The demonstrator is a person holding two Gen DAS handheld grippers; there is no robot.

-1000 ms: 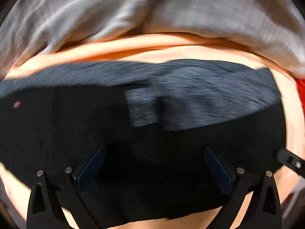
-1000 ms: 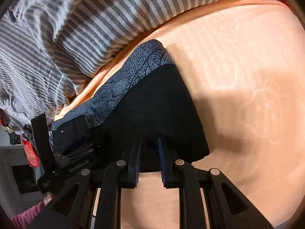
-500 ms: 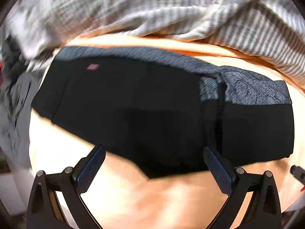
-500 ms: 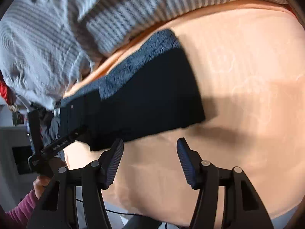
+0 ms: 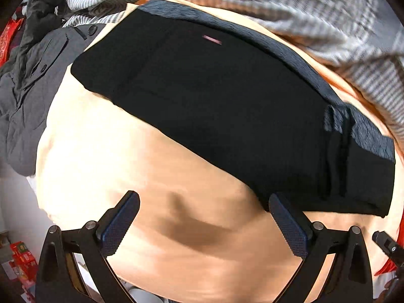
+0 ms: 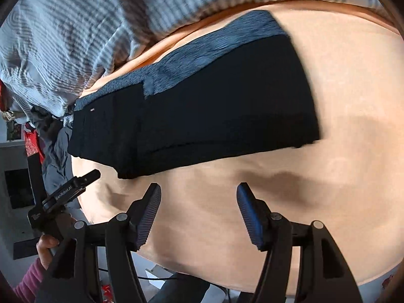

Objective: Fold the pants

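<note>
The black pants (image 5: 227,106) lie folded into a long flat band on the peach sheet (image 5: 126,171), with a grey patterned strip (image 5: 366,131) along their far edge. They also show in the right wrist view (image 6: 214,106). My left gripper (image 5: 202,217) is open and empty, held above the sheet just short of the pants' near edge. My right gripper (image 6: 199,209) is open and empty, also back from the near edge. The left gripper's body (image 6: 65,194) shows at the left of the right wrist view, held by a hand.
A striped grey-white duvet (image 5: 303,12) is bunched behind the pants. A dark grey jacket (image 5: 27,88) lies at the bed's left end. The bed's near edge runs along the bottom of the right wrist view, with floor and red packets (image 5: 20,255) below.
My right gripper opened and let go of the pants' near edge. Both grippers pulled back and up from the pants, which now lie flat on the sheet.
</note>
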